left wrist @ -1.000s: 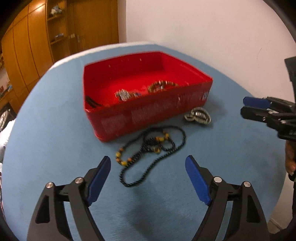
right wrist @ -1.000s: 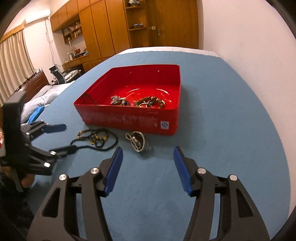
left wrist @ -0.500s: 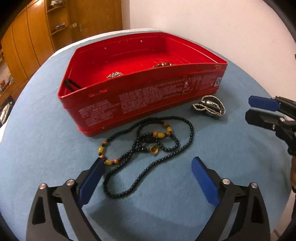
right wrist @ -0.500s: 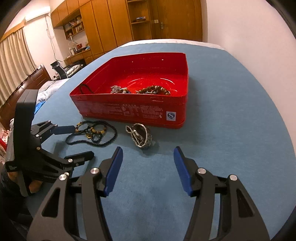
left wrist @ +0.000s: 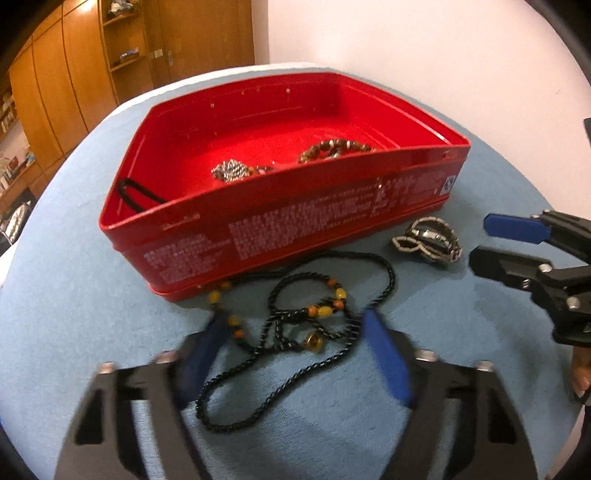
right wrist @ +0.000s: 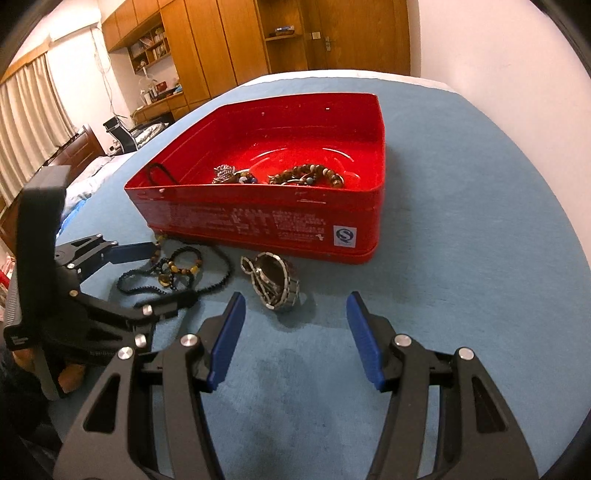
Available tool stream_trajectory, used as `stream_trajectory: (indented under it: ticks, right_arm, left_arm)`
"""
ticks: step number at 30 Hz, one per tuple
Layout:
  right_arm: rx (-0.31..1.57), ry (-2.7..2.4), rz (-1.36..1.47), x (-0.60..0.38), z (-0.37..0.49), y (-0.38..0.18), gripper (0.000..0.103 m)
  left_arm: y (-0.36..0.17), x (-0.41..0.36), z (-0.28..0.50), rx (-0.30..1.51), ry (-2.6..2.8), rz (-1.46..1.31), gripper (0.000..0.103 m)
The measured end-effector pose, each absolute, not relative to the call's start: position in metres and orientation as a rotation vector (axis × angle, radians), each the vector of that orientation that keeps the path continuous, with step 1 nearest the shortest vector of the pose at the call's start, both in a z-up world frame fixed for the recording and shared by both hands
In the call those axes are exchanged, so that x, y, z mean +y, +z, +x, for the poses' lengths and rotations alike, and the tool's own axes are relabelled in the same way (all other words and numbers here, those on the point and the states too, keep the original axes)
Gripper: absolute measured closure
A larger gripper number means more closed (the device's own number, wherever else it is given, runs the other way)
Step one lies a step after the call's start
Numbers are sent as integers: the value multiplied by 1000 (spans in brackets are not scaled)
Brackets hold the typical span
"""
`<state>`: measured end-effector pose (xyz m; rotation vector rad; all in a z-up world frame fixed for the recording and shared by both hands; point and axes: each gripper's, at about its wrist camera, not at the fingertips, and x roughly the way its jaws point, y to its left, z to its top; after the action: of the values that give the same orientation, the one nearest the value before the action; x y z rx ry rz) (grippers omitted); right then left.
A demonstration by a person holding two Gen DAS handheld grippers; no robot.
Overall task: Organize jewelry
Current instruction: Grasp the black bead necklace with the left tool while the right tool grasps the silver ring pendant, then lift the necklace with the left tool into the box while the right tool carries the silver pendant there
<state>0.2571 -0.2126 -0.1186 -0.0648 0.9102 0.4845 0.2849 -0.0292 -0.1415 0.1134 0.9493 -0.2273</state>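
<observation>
A red tin box (left wrist: pixel 295 221) (right wrist: pixel 258 218) stands on the blue table and holds a brown bead bracelet (left wrist: pixel 332 147) (right wrist: pixel 306 175), a silver piece (left wrist: pixel 231 170) (right wrist: pixel 223 172) and a black cord (left wrist: pixel 133 194). A black bead necklace with orange beads (left wrist: pixel 310 314) (right wrist: pixel 177 267) lies in front of the box. My left gripper (left wrist: pixel 295 328) (right wrist: pixel 159 273) is open, its fingers astride the necklace. A metal watch (left wrist: pixel 428 243) (right wrist: pixel 273 282) lies beside the box. My right gripper (right wrist: pixel 295 321) (left wrist: pixel 487 240) is open just short of the watch.
The round table (right wrist: pixel 461 240) has a blue cloth top and curves away at its edges. A white wall (left wrist: pixel 424 55) stands close behind it. Wooden cupboards (right wrist: pixel 295 33) and a bed (right wrist: pixel 92 177) lie beyond the table.
My left gripper has moved forward and down so its fingers now straddle the necklace, and its jaws have narrowed. My right gripper has edged closer to the watch.
</observation>
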Motion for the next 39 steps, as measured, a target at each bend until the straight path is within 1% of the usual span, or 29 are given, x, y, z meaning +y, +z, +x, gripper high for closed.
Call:
stream_trajectory:
  ticks: [1,2,3,4,5,10,18,21,24,25,26,33,39]
  right_arm:
    - [913,487,-68,-212,258,-120,47]
    - [914,487,-70,-211,258,-120,47]
    - [917,489,-73,-210,259,-121,46]
    - [919,491,-76,-210,260,-122,46]
    - [920,494,-82,-208,260,-122,46]
    - [930,508,-116,-197,263,-126,47]
    - [949,504,-168,-180,277,-137,50]
    - [938,497,-195,-176,281,-138,53]
    - [934,496,-195,-176,283,-138,72]
    - [935,497,-198,-175,283,-137,80]
    - [934,498,-202,-176,282,-137,83]
    - [942,524,-147,-189,270,-128,84]
    - [908,535,-116,-199,253,-105,84]
  left_arm:
    - [-140,-29,285,945,-235,112,55]
    - [-139,-29,283,943,-239,109,66]
    - [-139,-28,283,942,-244,102,81]
    - [-138,-27,283,942,-248,96,92]
    - [-137,-24,284,945,-252,82,94]
    - [-135,-16,275,943,-255,49,99]
    - [-125,-9,255,917,-255,59,99]
    - [-125,-8,255,913,-250,54,99]
    - [-124,-5,253,913,-252,45,99]
    - [-124,-4,252,913,-252,43,99]
    - [-123,-4,251,912,-253,41,99]
    - [-110,-4,240,885,-259,37,99]
    - [-97,-5,227,860,-252,47,99]
